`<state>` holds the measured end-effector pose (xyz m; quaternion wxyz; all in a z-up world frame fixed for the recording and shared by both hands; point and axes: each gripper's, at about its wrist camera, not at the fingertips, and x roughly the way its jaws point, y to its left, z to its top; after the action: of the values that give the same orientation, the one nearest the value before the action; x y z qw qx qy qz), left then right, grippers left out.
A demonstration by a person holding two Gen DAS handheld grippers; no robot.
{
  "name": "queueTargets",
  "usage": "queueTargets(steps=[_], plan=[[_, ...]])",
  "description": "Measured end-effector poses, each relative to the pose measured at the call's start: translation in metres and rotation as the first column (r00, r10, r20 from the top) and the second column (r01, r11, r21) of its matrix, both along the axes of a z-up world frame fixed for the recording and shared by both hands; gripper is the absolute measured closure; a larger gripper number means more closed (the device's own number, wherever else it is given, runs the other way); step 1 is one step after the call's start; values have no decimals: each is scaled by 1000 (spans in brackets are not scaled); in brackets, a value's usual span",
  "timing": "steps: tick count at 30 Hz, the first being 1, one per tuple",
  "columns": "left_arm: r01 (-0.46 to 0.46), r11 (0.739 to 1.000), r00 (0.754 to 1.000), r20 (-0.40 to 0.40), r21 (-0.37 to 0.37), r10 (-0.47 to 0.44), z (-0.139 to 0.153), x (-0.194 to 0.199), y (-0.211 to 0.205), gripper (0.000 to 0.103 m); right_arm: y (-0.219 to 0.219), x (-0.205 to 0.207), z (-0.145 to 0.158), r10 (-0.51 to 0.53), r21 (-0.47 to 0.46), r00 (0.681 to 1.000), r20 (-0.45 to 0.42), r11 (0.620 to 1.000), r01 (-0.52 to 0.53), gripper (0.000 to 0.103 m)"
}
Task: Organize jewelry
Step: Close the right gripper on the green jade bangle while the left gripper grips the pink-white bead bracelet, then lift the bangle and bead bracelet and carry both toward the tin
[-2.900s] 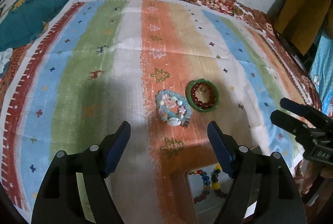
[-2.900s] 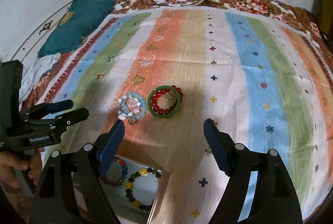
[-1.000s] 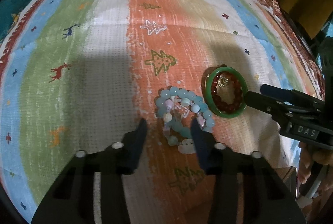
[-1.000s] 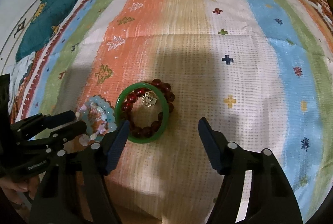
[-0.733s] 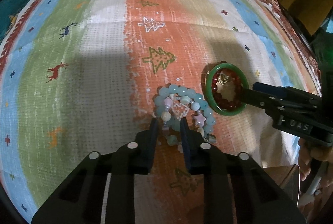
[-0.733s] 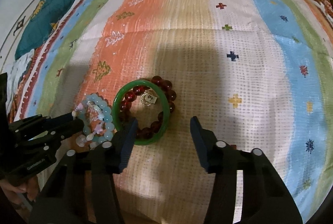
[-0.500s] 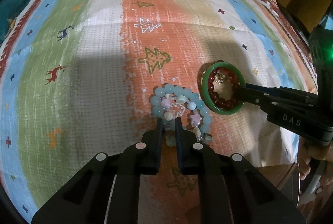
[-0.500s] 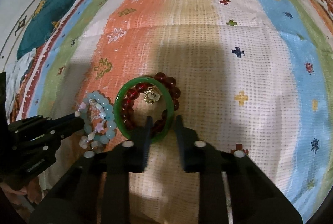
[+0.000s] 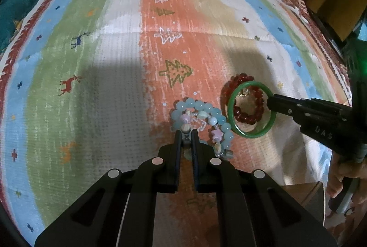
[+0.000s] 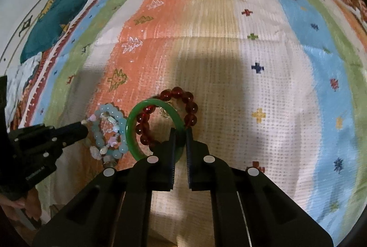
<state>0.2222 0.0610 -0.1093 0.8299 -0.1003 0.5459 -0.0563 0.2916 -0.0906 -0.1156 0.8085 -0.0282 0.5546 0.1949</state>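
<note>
A striped woven cloth [image 9: 119,77] in blue, green, white and orange bands, stitched with small trees and deer, covers the surface. At far left a crumpled teal fabric [image 10: 59,17] lies on the cloth's edge. Moving right, the left gripper [image 9: 186,132], black with two fingers, has its jaws pinched narrow on the near side of a pale blue beaded bracelet [image 9: 201,118] with pink star and shell charms, which lies on the orange band. Touching it on the right sits a smooth green bangle [image 10: 135,130], tilted up over a dark red round-bead bracelet [image 10: 185,104] with a small gold charm. The right gripper [image 10: 180,132] has its jaws clamped narrow on the bangle's near rim. At far right, a person's hand [image 9: 344,178] holds that gripper's handle.
</note>
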Motion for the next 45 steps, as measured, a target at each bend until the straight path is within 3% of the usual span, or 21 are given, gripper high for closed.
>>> queueTargets(steps=[11, 27, 45], plan=[[11, 1000, 998, 55, -14, -10, 26, -7, -6, 95, 5, -15, 24, 33, 14, 998, 55, 999, -34, 94], [-2, 999, 994, 107, -33, 6, 51, -20, -3, 95, 2, -42, 43, 70, -34, 990, 120, 997, -66, 94], [3, 999, 982, 187, -50, 6, 84, -54, -13, 96, -6, -77, 74, 97, -19, 976, 193, 995, -95, 94]])
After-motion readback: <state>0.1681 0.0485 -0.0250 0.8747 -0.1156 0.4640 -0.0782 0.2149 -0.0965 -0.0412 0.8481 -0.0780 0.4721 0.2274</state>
